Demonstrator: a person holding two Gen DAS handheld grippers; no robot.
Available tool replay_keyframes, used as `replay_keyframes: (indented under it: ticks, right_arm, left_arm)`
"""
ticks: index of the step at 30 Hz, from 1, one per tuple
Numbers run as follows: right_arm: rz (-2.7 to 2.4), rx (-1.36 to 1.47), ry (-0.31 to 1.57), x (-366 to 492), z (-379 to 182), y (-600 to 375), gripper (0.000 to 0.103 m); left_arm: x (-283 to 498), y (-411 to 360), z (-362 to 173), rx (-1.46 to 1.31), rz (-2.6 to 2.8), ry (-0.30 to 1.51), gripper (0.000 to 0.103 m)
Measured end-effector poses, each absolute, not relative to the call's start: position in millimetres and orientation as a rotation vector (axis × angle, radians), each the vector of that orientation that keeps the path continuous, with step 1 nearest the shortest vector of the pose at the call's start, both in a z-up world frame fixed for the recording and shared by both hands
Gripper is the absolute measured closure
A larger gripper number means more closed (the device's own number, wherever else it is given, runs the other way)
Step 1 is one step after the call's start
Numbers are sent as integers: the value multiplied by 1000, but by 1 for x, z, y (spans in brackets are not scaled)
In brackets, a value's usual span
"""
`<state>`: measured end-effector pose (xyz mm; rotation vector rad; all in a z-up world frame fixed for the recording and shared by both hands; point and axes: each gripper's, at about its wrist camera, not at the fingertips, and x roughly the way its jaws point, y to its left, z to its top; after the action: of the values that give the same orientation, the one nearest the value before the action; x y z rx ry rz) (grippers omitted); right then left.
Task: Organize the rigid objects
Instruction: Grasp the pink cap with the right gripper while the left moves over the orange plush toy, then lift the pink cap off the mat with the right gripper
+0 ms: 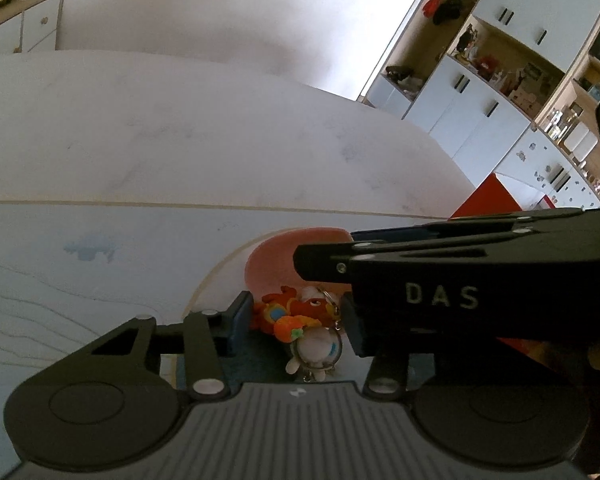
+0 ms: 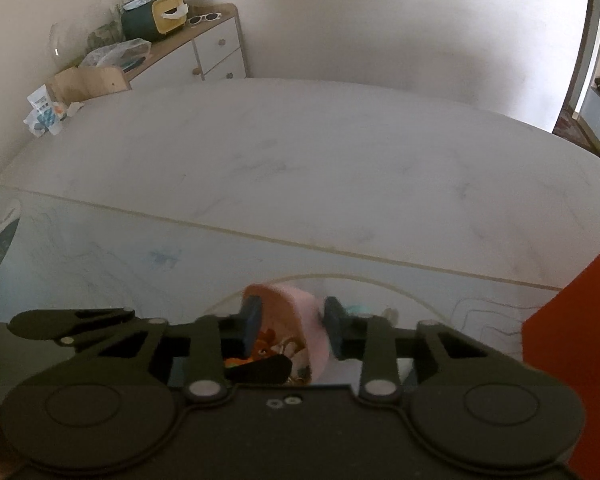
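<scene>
Low in the frame, the right gripper [image 2: 290,322] pinched the pink bowl [image 2: 300,308] by its wall. The left gripper [image 1: 296,326] sat half-spread around the toy keychains [image 1: 300,320] inside, not clearly squeezing them.

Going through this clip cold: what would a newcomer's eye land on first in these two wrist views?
Probably the bright orange plush toy keychains, heaped with a white plush figure at the mouth of a pale pink bowl-shaped container on the light table, between the left gripper fingers. Next, the right gripper, its blue pads straddling the pink container's wall. A red-orange panel glows at the right edge.
</scene>
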<state>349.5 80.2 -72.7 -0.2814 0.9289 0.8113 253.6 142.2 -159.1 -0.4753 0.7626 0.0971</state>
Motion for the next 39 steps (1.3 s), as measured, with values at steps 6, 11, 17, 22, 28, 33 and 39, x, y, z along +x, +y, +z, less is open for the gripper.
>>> replay_keyframes:
  ticks: [6, 11, 17, 22, 28, 33, 39]
  right_arm:
    - [785, -254, 917, 348, -72, 69, 89]
    - [764, -219, 915, 345, -70, 55, 92]
    - [743, -213, 858, 330, -59, 41, 94]
    - [701, -236, 807, 319, -50, 29, 96]
    - [679, -233, 772, 307, -41, 11, 102]
    - [646, -230, 808, 300, -45, -6, 102]
    - [612, -168, 823, 302, -43, -14, 102]
  left_arm:
    - [250, 145, -157, -495, 95, 757, 59]
    - [245, 145, -153, -516, 83, 755, 62]
    - [235, 142, -147, -519, 61, 745, 63]
    - [224, 140, -140, -547, 22, 747, 86]
    - [213, 128, -132, -517, -3, 757, 88]
    - [203, 122, -133, -484, 2, 776, 88]
    - [190, 114, -138, -427, -10, 799, 88]
